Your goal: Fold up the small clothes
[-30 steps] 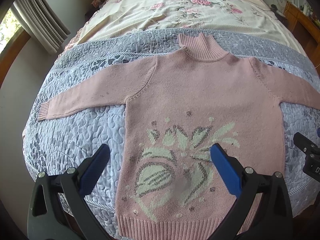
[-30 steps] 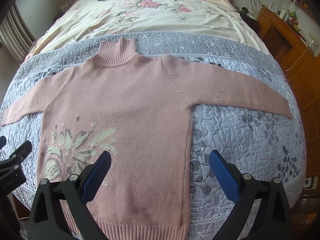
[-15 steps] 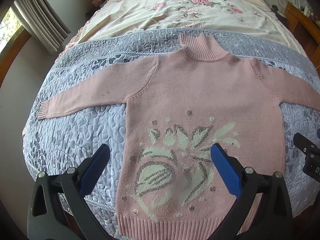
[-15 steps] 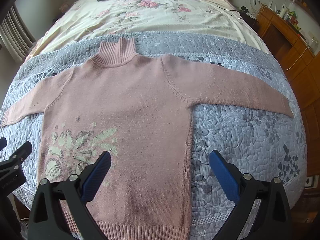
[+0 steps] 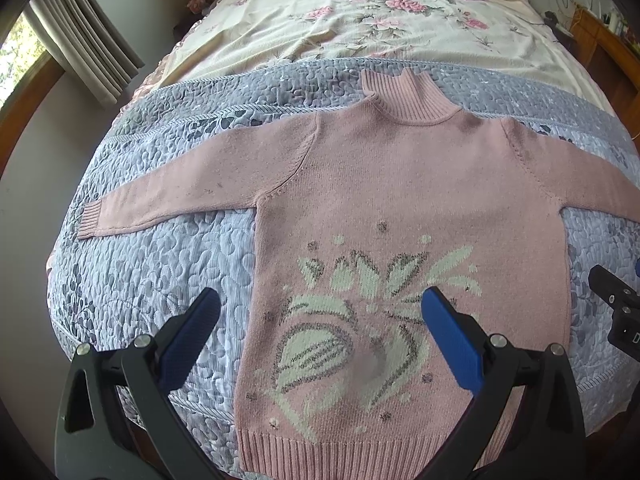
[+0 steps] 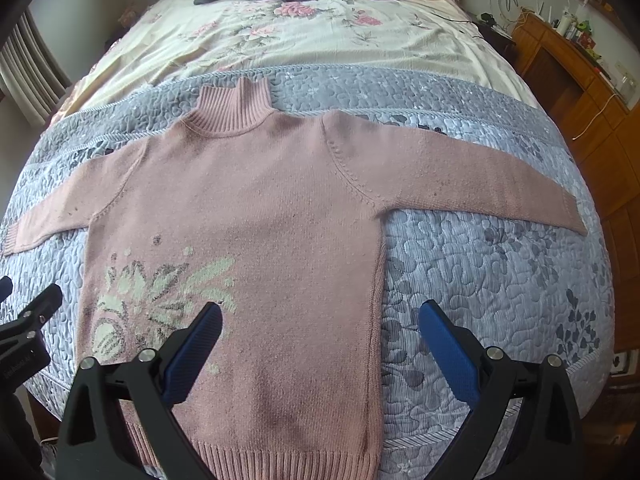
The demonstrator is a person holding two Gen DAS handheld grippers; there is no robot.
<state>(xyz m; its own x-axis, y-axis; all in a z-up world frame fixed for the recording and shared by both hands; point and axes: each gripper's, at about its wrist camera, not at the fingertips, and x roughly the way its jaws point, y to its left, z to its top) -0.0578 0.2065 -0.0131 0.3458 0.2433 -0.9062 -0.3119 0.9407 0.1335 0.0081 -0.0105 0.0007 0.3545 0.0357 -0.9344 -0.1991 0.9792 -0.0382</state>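
Pink sweater (image 5: 400,200) is laid flat, sleeves outspread, for folding; left gripper (image 5: 320,320) and right gripper (image 6: 320,324) are held above it, jaws wide apart, empty.

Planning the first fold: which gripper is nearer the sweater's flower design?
Left. The left gripper hovers open over the flower design; the right gripper hovers open beside it, over the sweater's plain side.
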